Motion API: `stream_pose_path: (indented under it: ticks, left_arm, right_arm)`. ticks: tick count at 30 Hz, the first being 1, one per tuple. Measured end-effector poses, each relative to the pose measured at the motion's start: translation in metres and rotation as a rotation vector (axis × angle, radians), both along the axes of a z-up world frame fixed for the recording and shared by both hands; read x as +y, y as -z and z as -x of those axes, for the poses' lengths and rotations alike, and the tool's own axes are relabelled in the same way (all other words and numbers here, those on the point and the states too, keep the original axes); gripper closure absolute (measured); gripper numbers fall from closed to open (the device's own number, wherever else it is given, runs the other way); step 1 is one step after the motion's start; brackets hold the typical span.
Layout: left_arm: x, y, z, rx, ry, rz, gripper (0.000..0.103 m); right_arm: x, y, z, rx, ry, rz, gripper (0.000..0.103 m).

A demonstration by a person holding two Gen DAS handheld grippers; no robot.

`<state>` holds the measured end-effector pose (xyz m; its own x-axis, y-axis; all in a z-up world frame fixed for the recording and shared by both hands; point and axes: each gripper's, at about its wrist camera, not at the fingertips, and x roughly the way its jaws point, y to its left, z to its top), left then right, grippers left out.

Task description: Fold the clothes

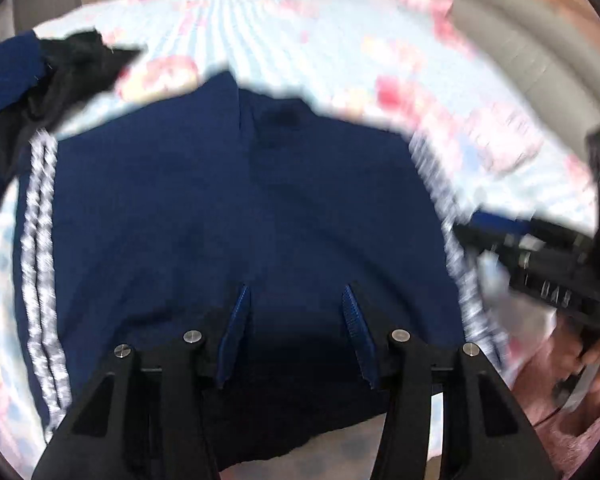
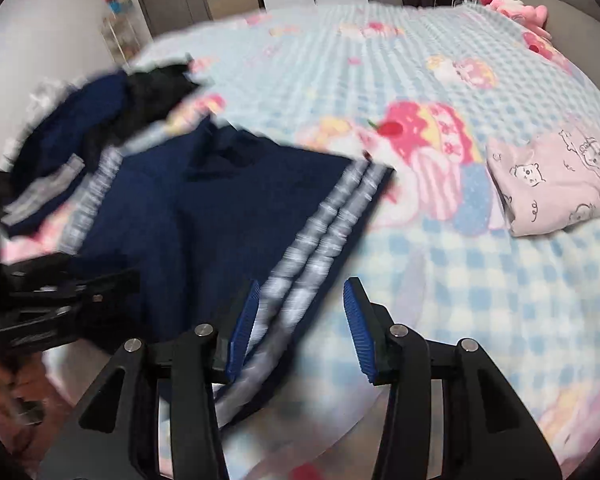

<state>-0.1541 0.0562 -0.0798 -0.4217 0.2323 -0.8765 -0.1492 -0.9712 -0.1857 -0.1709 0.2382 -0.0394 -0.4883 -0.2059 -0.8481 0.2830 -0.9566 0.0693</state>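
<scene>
below both grippers, a navy garment (image 1: 236,200) with white side stripes lies spread flat on a bed (image 2: 480,280) covered in a blue-and-white checked blanket with pink cartoon prints. the left gripper (image 1: 296,292) hangs over the middle of the navy cloth near the bed's near edge, its blue-padded jaws apart with nothing pinched between them. the right gripper (image 2: 302,286) hangs over the garment's striped side edge, the stripes running up between its spread jaws; the pads do not seem to press the cloth. a heap of dark clothes (image 2: 112,112), navy and black, sits beyond the garment toward the bed's far left corner. a folded pink garment (image 2: 560,176) with bear outlines rests near the bed's right edge, well apart from the navy one. both views are blurred.
</scene>
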Motion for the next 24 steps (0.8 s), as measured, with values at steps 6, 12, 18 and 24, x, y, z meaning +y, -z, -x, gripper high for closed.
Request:
stream_pose_path:
  ticks: [6,12,18,24]
  left_arm:
    - [-0.013,-0.022,0.018,-0.003,-0.015,-0.079,0.053]
    - [-0.009,-0.051,0.074,0.098,-0.024,-0.006,0.053]
    - [0.005,-0.048,0.119,0.164,0.007,0.083,0.061]
    - [0.013,-0.041,0.163,0.186,0.094,0.195,0.065]
  right_arm:
    - [0.038,-0.008,0.023,0.036,0.042,0.06,0.058]
    - [0.067,-0.01,0.066,-0.008,0.133,0.185,0.058]
    - [0.055,0.012,0.095,-0.068,0.081,0.293,0.058]
    - [0.049,0.036,0.099,-0.028,0.1,0.317,0.06]
